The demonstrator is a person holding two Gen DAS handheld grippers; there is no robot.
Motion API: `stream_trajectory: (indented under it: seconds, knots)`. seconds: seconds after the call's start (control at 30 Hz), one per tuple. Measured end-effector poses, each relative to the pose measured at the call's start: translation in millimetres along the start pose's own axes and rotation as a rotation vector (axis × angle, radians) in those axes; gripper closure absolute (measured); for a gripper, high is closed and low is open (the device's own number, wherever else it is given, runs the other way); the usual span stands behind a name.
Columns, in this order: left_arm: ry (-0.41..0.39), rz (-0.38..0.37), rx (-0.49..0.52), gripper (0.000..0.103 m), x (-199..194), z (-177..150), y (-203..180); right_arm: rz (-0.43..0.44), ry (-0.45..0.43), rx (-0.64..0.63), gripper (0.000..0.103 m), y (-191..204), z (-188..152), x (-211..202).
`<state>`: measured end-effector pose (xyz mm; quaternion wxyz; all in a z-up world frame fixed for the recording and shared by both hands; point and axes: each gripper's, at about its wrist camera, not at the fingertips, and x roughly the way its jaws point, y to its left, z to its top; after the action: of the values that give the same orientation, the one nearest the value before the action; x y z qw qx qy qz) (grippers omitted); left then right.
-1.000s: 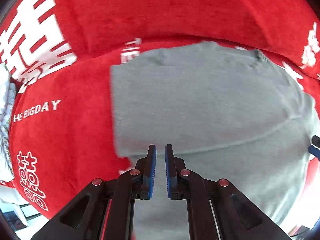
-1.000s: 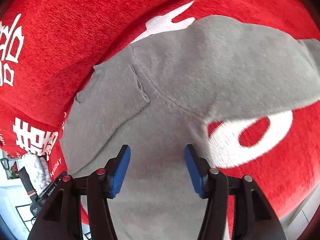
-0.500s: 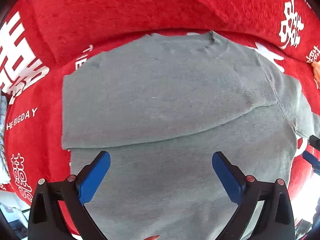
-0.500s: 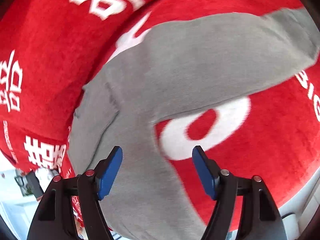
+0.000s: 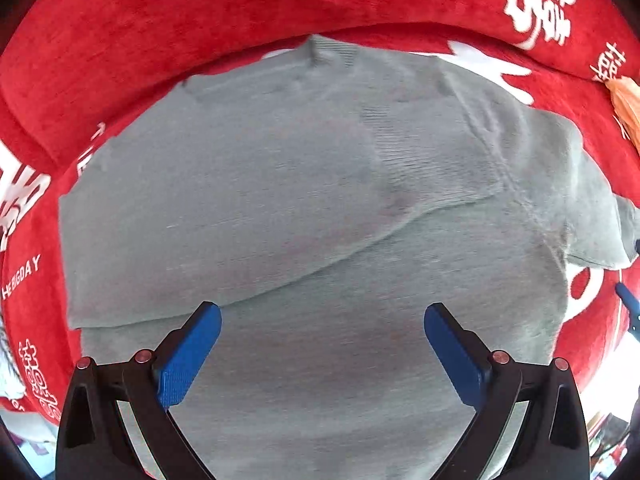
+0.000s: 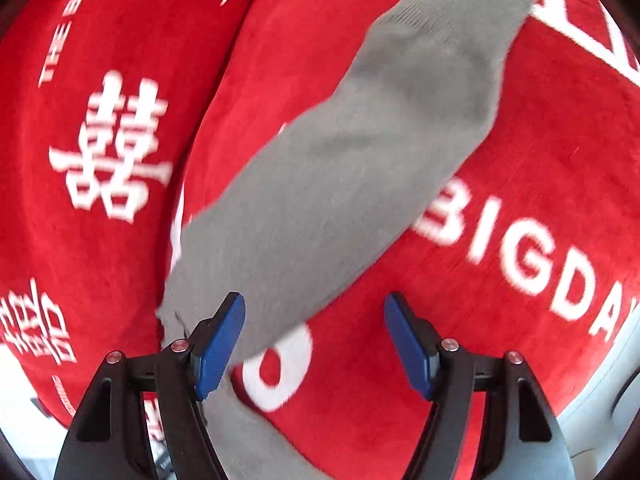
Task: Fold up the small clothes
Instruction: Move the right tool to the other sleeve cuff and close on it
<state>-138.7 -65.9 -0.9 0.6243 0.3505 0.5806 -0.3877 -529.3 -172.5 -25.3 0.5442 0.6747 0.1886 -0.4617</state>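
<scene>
Item: grey knit sweater (image 5: 320, 184), lying flat on a red cover (image 5: 200, 20) printed with white characters and lettering; one sleeve folded across the chest, the other sleeve (image 6: 360, 152) stretched out sideways over the red cover. Left gripper (image 5: 322, 350): directly above the sweater body, blue-padded jaws wide apart, nothing between them. Right gripper (image 6: 314, 340): near the base of the outstretched sleeve, jaws apart, clamped on nothing.

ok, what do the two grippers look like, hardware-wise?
Both match: the left gripper and right gripper have black angular frames with cut-out openings, silver-red round pins at the joints, and flat blue finger pads with a fine grid texture. No cables or sleeves show.
</scene>
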Motion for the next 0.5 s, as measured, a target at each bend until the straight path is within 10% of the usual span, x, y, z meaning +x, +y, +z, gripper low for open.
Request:
stream_trajectory:
  seconds: [0.5]
  knots:
    - [0.014,-0.033,0.029,0.001,4,16,-41,0.105,-0.122,0.210,0.027,-39,62,-6]
